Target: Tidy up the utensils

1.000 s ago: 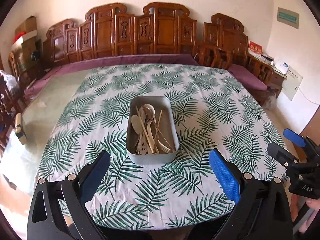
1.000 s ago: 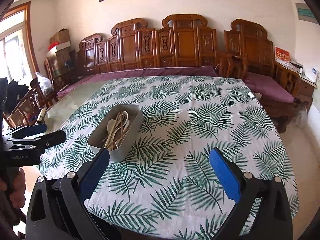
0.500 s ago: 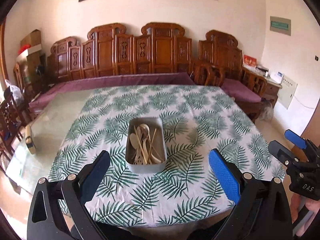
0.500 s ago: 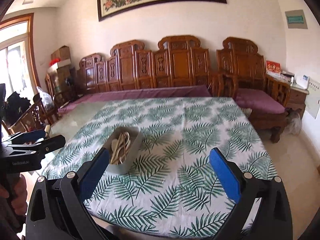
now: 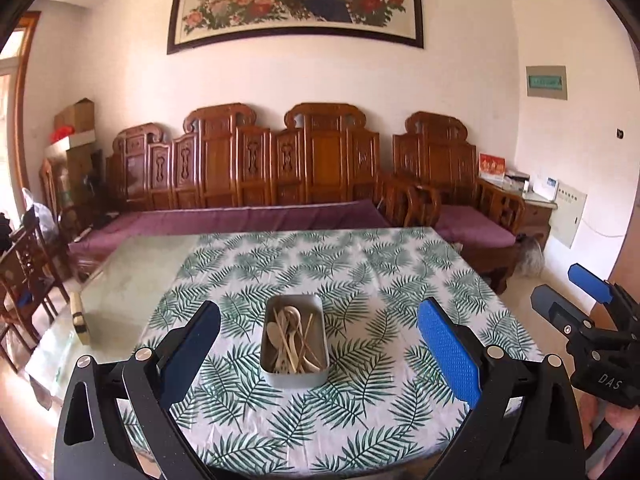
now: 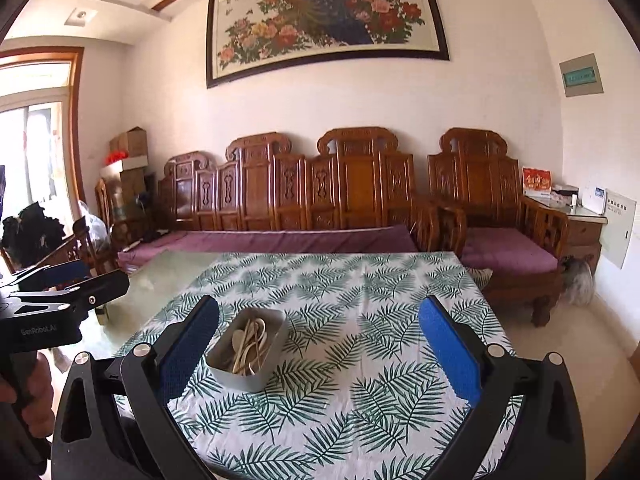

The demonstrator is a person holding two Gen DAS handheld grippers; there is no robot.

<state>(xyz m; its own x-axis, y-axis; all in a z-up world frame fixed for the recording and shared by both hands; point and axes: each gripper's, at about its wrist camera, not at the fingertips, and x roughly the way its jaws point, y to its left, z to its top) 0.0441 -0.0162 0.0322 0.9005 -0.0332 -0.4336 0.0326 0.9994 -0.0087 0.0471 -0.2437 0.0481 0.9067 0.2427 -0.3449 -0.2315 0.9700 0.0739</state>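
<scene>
left tongs point(image 5: 318, 354) and right tongs point(image 6: 318, 354): both spread, empty, held back from table point(image 5: 400, 280); utensils point(image 5: 294, 340) piled in tin point(image 5: 294, 378); step likely finished, or else next reach in.

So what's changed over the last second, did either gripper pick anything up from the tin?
No. Both grippers pulled back and tilted up: the tin now looks smaller and farther, and the wall painting has come into view. The left gripper and right gripper are open and empty, as before. The spoons and sticks lie in the tin as they did, and the tin sits in the same spot on the leaf-print tablecloth.
</scene>
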